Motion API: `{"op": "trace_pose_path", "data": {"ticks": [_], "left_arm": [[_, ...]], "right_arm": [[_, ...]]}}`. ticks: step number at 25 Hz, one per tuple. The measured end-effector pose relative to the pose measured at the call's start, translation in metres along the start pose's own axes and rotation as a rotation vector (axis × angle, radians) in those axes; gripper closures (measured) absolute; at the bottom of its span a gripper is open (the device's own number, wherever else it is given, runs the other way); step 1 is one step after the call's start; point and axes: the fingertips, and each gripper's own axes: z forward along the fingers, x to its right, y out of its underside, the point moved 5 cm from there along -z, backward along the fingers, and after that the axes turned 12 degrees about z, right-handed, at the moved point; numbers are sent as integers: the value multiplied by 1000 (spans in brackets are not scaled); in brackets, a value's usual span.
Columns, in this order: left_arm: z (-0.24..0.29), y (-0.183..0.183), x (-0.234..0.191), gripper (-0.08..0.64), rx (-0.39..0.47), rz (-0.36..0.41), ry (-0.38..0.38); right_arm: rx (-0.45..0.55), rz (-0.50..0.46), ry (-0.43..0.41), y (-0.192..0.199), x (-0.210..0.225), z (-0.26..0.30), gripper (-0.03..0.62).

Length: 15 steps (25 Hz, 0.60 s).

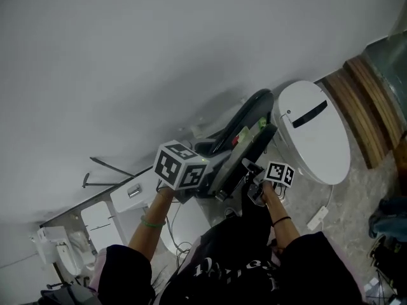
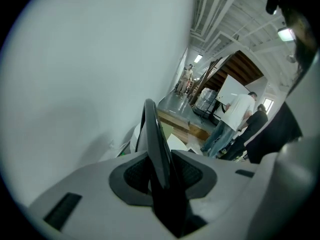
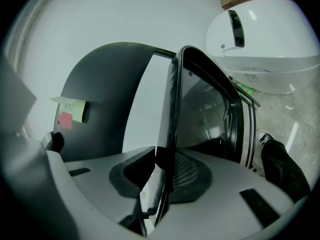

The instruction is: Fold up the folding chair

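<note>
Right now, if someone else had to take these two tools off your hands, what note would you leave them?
The left gripper is shut on the chair, clamping its dark thin edge.
The right gripper is shut on another thin edge of the same chair.
The chair is held between both grippers, close to the wall, with a white oval object on its right.
Done: the chair looks folded nearly flat.
Left: probably just setting it down or leaning it somewhere. Don't let go with either gripper until it rests.
</note>
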Motion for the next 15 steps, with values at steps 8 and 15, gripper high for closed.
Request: {"op": "trace_pose_path", "data": {"ticks": [8, 15], "left_arm": [[20, -26, -90, 446, -55, -42, -49], [28, -36, -148, 452, -75, -80, -90]], "right_arm": [[-86, -12, 66, -64, -21, 68, 511], [-141, -24, 90, -98, -35, 121, 511]]}}
